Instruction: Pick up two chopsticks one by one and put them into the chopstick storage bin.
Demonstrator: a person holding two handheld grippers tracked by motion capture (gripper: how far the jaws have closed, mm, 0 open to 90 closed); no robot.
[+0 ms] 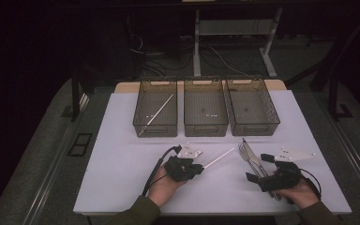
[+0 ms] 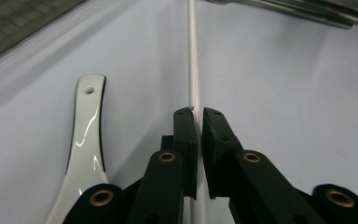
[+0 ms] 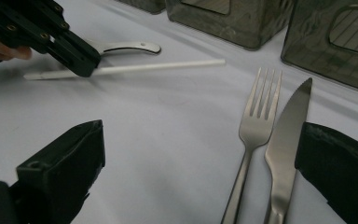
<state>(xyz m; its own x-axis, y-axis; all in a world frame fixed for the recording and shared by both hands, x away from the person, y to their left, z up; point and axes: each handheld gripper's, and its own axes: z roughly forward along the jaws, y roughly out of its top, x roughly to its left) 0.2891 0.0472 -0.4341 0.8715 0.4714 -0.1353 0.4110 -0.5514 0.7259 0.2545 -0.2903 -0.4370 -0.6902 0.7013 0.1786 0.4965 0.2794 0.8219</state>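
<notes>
My left gripper (image 1: 199, 167) (image 2: 199, 114) lies low on the white table, shut on a thin white chopstick (image 1: 219, 158) (image 2: 192, 70) that points away toward the right. A glossy white spoon handle (image 2: 87, 121) (image 3: 133, 46) lies just beside its jaws. My right gripper (image 1: 258, 168) (image 3: 200, 135) rests near the front right with its jaws wide open. A steel fork (image 1: 246, 155) (image 3: 257, 116) and a steel knife (image 1: 253, 154) (image 3: 286, 126) lie side by side between those jaws, untouched. The left gripper also appears in the right gripper view, gripping the chopstick (image 3: 158, 66).
Three smoky clear bins stand in a row at the back: left (image 1: 154, 129), middle (image 1: 206, 129), right (image 1: 255, 128). Another white chopstick (image 1: 158, 110) lies slanted in the left bin. The table's front edge (image 1: 206, 212) runs just past my hands.
</notes>
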